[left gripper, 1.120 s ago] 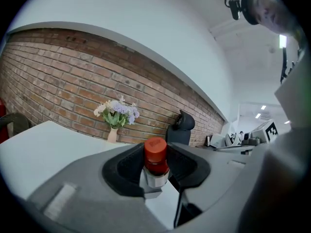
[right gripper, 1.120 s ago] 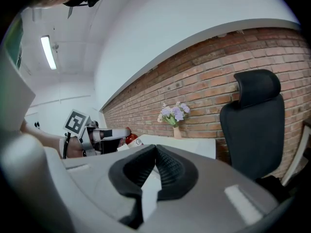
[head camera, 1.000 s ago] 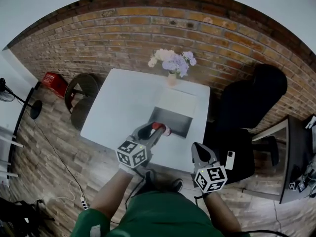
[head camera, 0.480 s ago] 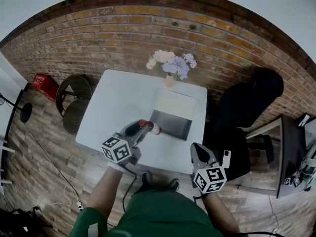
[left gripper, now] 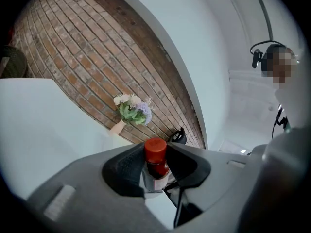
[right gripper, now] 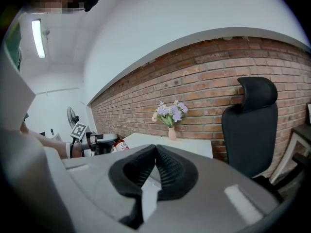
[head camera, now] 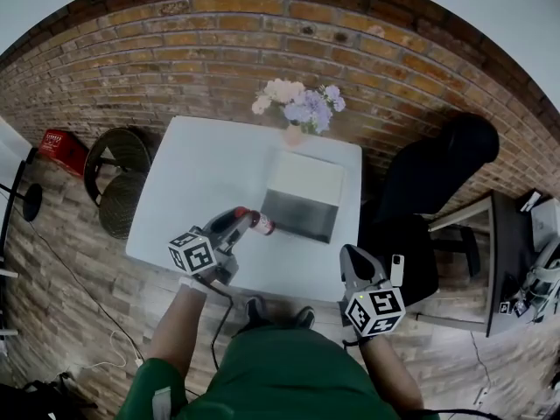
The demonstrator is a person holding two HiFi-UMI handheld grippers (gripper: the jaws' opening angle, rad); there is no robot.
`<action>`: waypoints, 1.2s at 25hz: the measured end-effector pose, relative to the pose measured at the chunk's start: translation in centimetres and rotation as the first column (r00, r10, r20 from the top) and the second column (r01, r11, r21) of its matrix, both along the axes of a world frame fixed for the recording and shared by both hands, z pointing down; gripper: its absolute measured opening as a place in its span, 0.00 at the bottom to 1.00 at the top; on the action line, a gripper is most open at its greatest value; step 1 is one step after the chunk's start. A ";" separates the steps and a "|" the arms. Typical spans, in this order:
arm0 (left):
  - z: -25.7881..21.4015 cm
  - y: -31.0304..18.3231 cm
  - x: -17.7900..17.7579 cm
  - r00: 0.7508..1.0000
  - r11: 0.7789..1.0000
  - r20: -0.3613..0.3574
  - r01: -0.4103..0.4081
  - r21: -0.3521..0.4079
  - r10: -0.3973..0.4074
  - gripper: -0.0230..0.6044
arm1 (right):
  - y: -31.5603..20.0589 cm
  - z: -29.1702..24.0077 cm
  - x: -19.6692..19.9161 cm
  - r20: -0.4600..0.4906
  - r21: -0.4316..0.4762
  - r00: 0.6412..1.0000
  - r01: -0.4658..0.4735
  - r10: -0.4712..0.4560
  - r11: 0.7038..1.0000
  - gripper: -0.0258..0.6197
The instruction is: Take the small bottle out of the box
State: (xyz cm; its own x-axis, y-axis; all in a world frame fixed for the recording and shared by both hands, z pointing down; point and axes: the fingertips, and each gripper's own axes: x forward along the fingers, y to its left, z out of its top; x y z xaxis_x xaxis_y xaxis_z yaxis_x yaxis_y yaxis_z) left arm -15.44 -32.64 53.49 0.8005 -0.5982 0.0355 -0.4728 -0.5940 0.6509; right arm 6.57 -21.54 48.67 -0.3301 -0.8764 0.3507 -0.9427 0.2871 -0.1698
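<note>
Two jaws of our left gripper (left gripper: 156,173) are clamped on the small bottle (left gripper: 155,152), red cap poking out ahead. We've got it above the desk (head camera: 197,178), just beside the left edge of the open box (head camera: 296,215) and outside it. Our right gripper (right gripper: 154,154) has jaws pressed together on nothing, by the desk's near right corner.

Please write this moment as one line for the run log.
left hand-held gripper: shut on small bottle | small bottle: outside box, over table | right hand-held gripper: shut, empty
</note>
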 end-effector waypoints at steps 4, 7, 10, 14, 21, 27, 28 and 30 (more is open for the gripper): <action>1.7 -0.2 0.1 0.999 0.998 0.006 -0.051 -0.031 0.051 0.27 | -0.3 0.4 0.2 -0.002 -0.012 1.000 -0.022 0.022 1.000 0.04; 3.1 -0.2 -0.1 0.997 0.995 0.007 -0.077 -0.064 0.077 0.27 | -0.5 0.9 0.0 0.002 -0.025 0.999 -0.033 0.033 0.999 0.04; 4.3 -0.3 -0.2 0.996 0.992 0.020 -0.084 -0.089 0.087 0.27 | -0.5 1.2 -0.1 0.006 -0.035 0.999 -0.039 0.039 0.999 0.04; 5.4 -0.4 -0.4 0.994 0.993 0.072 -0.071 -0.097 0.078 0.27 | -0.5 1.1 -0.1 -0.002 -0.037 0.999 -0.036 0.035 0.999 0.04; 6.6 0.1 -1.4 0.993 0.992 0.105 -0.048 -0.118 0.060 0.27 | -0.1 0.9 -0.3 -0.001 -0.028 1.000 -0.016 0.016 0.999 0.04; 6.8 1.0 -1.3 0.993 0.991 0.104 -0.045 -0.127 0.058 0.27 | 0.5 0.6 -0.8 -0.003 0.000 1.000 -0.001 0.001 1.000 0.04; 6.9 1.3 -1.3 0.993 0.991 0.100 -0.046 -0.129 0.059 0.27 | 0.6 0.5 -0.9 -0.009 0.002 1.000 0.002 -0.002 1.000 0.04; 6.7 1.6 -1.3 0.993 0.991 0.098 -0.046 -0.129 0.059 0.27 | 0.6 0.3 -0.9 -0.013 0.004 1.000 0.006 -0.006 1.000 0.04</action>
